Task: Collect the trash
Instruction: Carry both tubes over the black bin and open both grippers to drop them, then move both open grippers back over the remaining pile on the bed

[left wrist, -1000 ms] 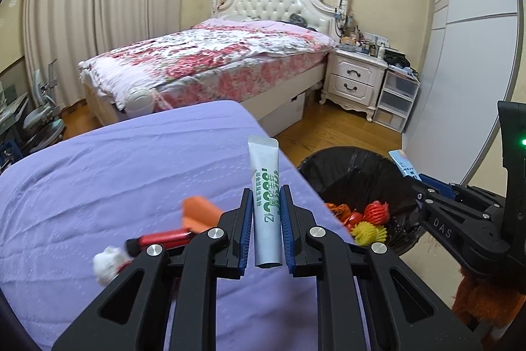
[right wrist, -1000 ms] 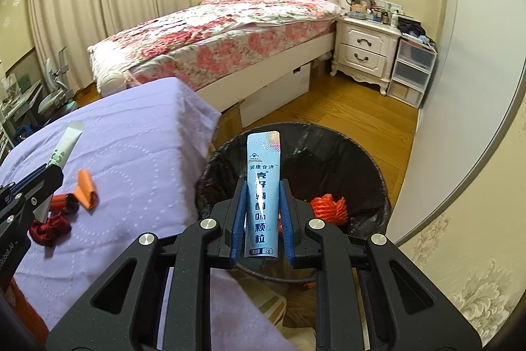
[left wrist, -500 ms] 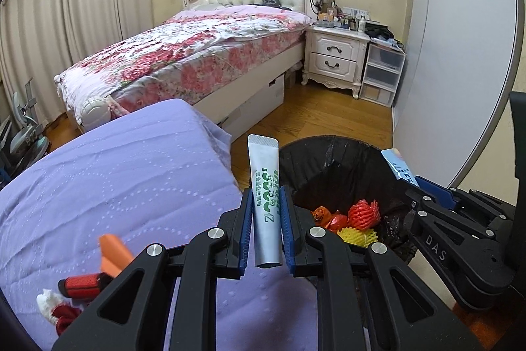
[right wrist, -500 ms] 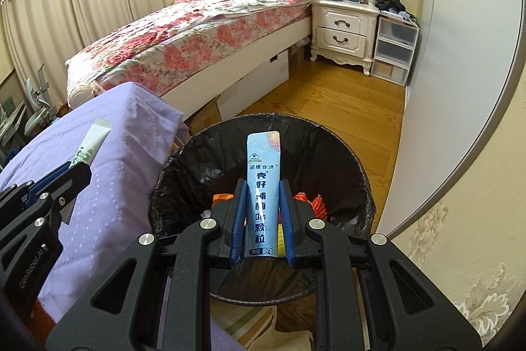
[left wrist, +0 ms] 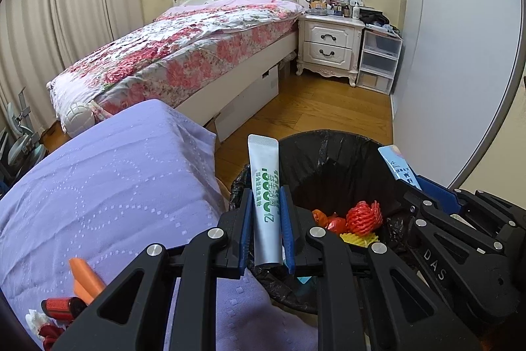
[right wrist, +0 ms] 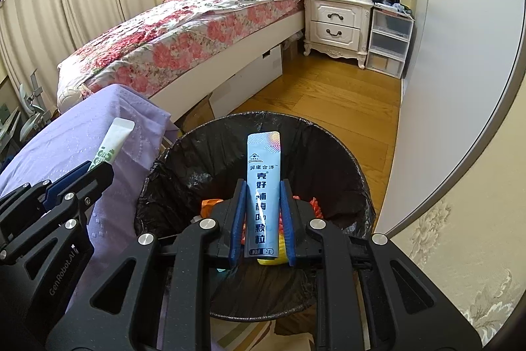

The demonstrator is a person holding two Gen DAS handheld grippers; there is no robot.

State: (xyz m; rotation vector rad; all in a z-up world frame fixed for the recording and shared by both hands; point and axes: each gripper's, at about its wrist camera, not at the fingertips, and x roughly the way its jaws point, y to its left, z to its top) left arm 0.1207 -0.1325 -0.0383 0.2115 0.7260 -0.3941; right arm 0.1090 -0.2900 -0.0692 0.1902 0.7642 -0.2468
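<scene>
1. Since a second ago, when the purple table filled most of my left view and the bin sat off at lower right, I have swung both hands across, and the black-lined bin point(left wrist: 332, 160) now fills the lower middle of both views
2. That puts both pieces of trash in place for dropping, I judge; neither is let go yet
3. My left gripper point(left wrist: 267, 229) is clamped on the green-and-white sachet point(left wrist: 265, 196), which stands upright at centre frame over the bin's near left rim
4. My right gripper point(right wrist: 263, 219) grips the blue sachet point(right wrist: 263, 196), upright, squarely over the bin's mouth
5. More scraps lie on the purple table point(left wrist: 98, 186) at lower left: an orange piece point(left wrist: 86, 277) and a red one point(left wrist: 59, 305)
</scene>
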